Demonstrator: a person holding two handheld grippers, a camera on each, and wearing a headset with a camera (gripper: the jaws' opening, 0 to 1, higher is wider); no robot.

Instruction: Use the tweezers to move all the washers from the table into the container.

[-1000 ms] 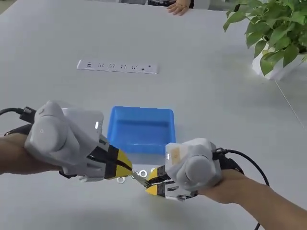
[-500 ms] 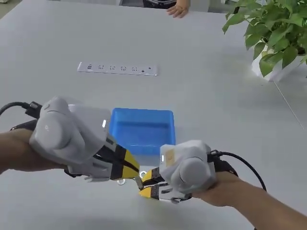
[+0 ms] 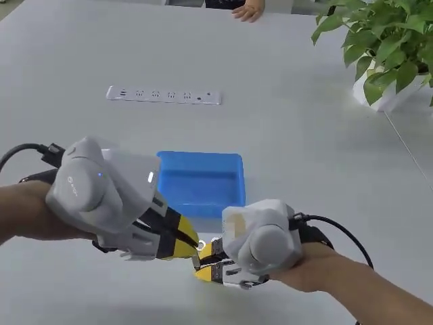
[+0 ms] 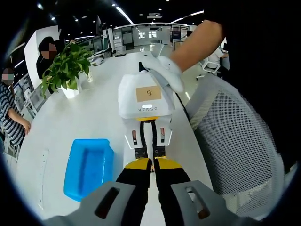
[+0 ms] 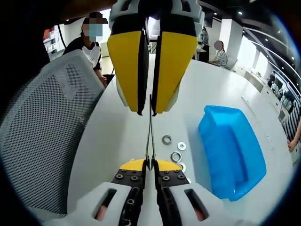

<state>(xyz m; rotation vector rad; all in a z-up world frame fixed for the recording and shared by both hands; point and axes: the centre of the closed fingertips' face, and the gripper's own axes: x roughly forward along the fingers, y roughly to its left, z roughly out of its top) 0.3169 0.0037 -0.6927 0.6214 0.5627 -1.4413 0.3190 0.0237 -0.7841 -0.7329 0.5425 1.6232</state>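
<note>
Washers lie loose on surface just beside blue container; thin, flat, prob slippery, so pinch at rim. Tweezers run btwn grippers: right gripper fingers clamped on one end, left gripper fingers narrow on other

Pale grey table carries: blue container mid-table, loose washers just beside it, white power strip farther back, potted plant by right edge.

grey table | power strip | potted plant | mesh chair
</note>
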